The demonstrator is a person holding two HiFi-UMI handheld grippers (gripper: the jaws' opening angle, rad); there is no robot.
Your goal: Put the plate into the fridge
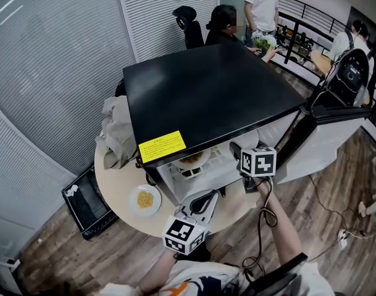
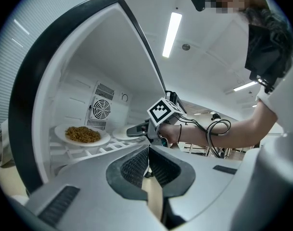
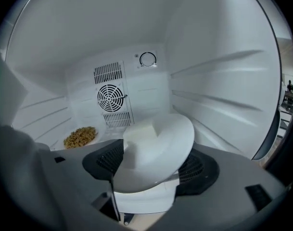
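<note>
The black fridge (image 1: 212,91) is standing open on the round tabletop (image 1: 113,184). The white plate (image 3: 160,143), bearing a pale block, is lying tilted inside, between the right claw's (image 3: 151,162) parted jaws, unclamped. The left claw (image 2: 147,158) is hovering outside, closed and empty, and the fridge's yellow label (image 1: 162,146) is showing print too small to read.

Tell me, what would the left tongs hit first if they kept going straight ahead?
Probably the right tongs and the hand holding them, straight ahead at the open fridge; depth is hard to judge.
</note>
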